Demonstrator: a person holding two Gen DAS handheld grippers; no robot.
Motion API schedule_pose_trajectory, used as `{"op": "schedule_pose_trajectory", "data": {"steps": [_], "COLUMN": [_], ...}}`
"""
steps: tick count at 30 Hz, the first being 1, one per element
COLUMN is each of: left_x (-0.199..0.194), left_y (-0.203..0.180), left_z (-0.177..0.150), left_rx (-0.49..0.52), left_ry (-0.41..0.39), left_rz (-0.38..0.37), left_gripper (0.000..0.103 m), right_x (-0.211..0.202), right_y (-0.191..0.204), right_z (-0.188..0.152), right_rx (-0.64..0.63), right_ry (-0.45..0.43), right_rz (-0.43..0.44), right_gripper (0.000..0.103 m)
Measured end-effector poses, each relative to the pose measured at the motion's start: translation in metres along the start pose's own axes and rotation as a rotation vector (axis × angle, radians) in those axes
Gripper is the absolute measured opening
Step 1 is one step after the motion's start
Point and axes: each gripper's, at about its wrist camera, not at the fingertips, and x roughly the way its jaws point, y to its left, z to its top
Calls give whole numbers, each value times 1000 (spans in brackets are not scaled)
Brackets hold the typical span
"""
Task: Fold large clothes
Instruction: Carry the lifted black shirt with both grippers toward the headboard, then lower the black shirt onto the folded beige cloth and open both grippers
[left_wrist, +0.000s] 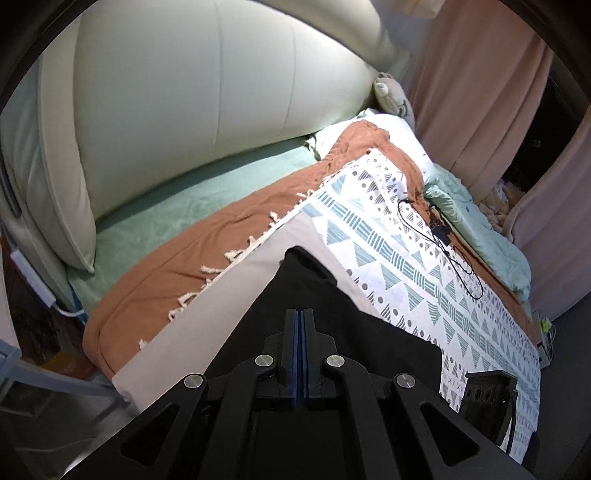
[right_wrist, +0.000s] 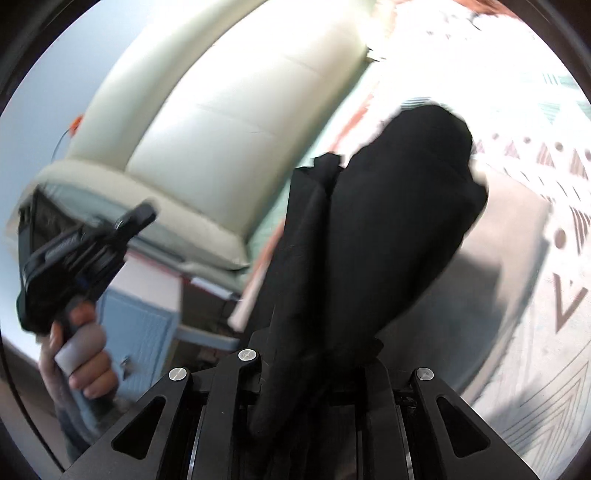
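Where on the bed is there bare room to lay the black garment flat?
Freest: the patterned blanket between the black garment and the black cable, plus the plain grey band beside the fringe. The rust throw toward the headboard is also bare. Crowded: cable area and mint duvet at the far edge.

A bed (left_wrist: 229, 229) was backed by a cream padded headboard (left_wrist: 192, 92); pink curtains (left_wrist: 480, 92) were hung beside it, a blue cabinet (right_wrist: 144, 325) stood nearby
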Motion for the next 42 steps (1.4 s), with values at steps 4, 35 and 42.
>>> {"op": "schedule_pose_trajectory", "data": {"steps": [4, 35, 42], "left_x": [15, -6, -11], "left_y": [25, 114, 96], "left_z": [-29, -199, -177], "left_rx": [-52, -536, -471], "left_ry": [66, -81, -115], "left_rz": [34, -23, 14], "left_gripper": [23, 78, 51], "right_x": [2, 17, 19], "right_y": [-38, -49, -34], "right_z": [-4, -18, -14], "right_rx": [78, 88, 42], "right_ry": [-6, -46, -53], "right_rz": [51, 133, 122], "right_gripper": [16, 16, 16]}}
